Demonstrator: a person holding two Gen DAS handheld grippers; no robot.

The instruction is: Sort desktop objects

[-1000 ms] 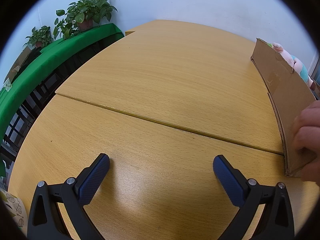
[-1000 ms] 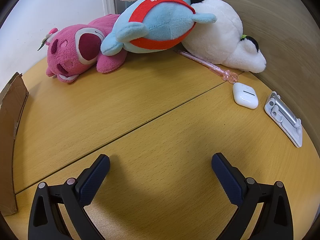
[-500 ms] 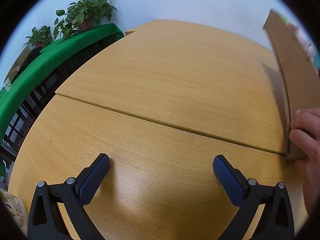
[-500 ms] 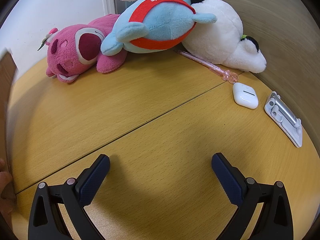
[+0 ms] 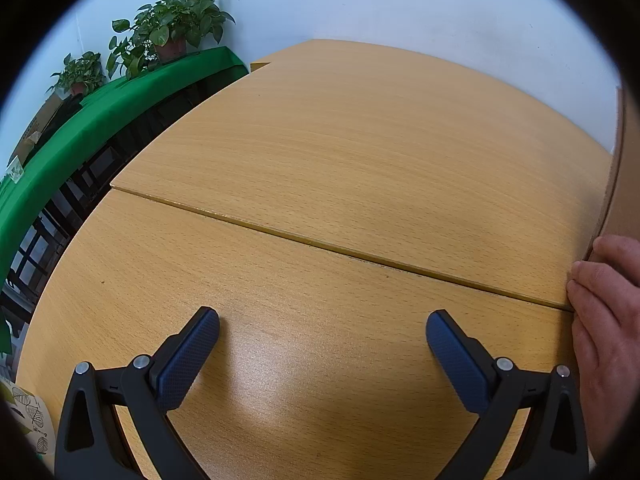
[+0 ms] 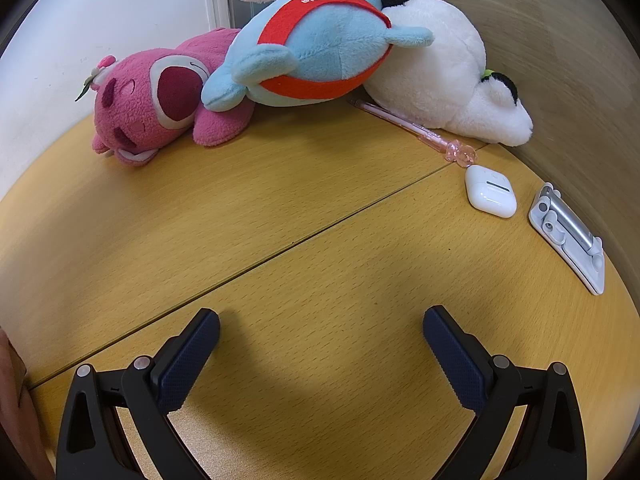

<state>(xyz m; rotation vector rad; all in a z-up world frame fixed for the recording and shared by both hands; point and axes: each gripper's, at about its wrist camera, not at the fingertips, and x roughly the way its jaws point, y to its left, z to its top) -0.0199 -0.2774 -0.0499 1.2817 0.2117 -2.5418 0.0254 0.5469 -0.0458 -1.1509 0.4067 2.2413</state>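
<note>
Both grippers – left [image 5: 322, 334], right [image 6: 321, 332] – spread wide, empty, low over the table [image 6: 320, 248]. Bare hand [image 5: 604, 344] grips cardboard [image 5: 624, 184] at the left view's right edge. Beyond the right gripper: earbud case [image 6: 490, 191], stand [image 6: 567, 236], pen [image 6: 416, 128], then 3 plush toys [image 6: 320, 48] at the wall.

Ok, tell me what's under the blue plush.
The blue plush lies on top of the pink plush bear and leans against the white plush. The pink pen runs under the pile's edge; its far end is covered.
</note>
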